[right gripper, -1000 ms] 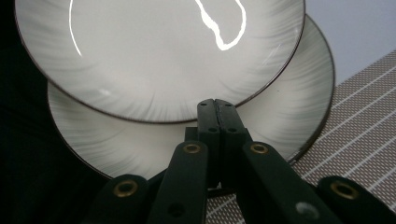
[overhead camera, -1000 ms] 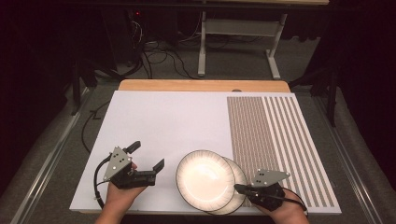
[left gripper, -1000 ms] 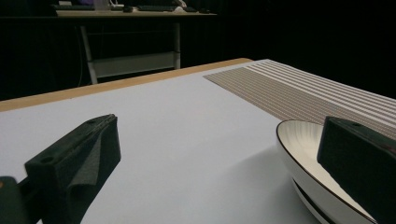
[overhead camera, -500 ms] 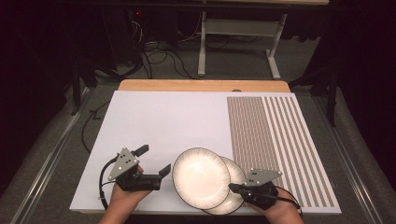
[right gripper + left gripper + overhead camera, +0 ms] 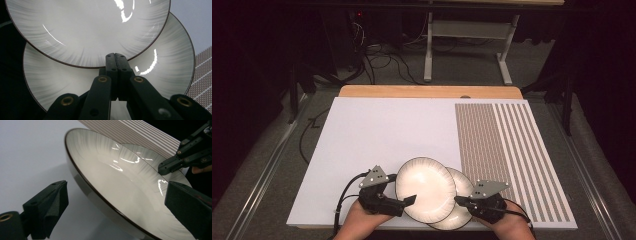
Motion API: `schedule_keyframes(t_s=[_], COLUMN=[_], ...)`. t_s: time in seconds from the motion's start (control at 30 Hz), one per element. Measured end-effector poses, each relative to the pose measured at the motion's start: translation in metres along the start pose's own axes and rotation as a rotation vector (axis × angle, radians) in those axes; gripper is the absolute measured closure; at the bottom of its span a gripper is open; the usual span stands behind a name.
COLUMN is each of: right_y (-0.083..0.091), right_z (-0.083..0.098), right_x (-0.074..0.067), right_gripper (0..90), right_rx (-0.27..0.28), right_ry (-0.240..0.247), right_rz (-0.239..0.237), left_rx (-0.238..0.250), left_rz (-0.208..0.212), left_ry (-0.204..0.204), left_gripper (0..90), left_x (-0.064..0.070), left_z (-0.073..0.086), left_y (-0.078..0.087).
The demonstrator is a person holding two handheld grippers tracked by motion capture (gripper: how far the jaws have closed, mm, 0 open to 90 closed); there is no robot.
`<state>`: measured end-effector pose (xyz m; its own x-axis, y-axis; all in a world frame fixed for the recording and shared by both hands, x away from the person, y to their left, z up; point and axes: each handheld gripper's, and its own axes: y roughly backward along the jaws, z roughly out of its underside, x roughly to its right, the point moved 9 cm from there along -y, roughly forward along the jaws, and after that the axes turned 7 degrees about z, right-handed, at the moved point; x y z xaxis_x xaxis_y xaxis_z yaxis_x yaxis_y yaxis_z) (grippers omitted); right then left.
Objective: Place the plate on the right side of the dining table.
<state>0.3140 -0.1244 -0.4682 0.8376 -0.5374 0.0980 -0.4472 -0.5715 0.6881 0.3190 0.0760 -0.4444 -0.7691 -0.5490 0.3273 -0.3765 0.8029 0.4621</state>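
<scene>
straddling the upper plate (image 5: 424,188) rim, left gripper (image 5: 117,202) spread, right gripper (image 5: 116,57) pressed together, no readable writing

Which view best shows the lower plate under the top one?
The right gripper view: the lower plate shows a wide crescent of rim and face beneath the upper plate. The high view gives a narrow crescent at its right; the left gripper view a sliver beyond the upper plate's far edge.

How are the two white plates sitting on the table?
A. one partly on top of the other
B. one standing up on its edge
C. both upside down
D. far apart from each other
A: in the high view the upper plate overlaps the lower plate, covering its left part.
</scene>
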Motion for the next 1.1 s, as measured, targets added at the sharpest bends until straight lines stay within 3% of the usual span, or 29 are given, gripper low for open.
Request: schedule_keyframes(t_s=[0.17,0.23,0.33,0.47,0.73,1.1], right_y=[0.0,0.0,0.0,0.0,0.001,0.003], right_z=[0.0,0.0,0.0,0.0,0.0,0.003], right_x=[0.0,0.0,0.0,-0.001,0.0,0.002], right_gripper=[90.0,90.0,90.0,90.0,90.0,90.0], right_rx=[-0.006,-0.005,-0.002,-0.002,-0.001,-0.003], right_ry=[0.0,0.001,0.002,0.002,0.002,0.003], right_rz=[0.004,0.004,0.004,0.006,0.01,0.018], left_rx=[-0.063,-0.079,-0.09,-0.092,-0.107,-0.078], left_rz=[0.023,0.032,0.015,0.005,-0.012,-0.027], left_ry=[0.044,0.082,0.115,0.137,0.211,0.241], left_gripper=[15.8,20.1,26.8,38.2,49.8,60.4], left_x=[0.006,0.007,0.006,0.004,-0.002,-0.003], left_z=[0.008,0.009,0.01,0.01,0.01,0.006], left_y=[-0.008,-0.011,-0.01,-0.009,-0.006,-0.007])
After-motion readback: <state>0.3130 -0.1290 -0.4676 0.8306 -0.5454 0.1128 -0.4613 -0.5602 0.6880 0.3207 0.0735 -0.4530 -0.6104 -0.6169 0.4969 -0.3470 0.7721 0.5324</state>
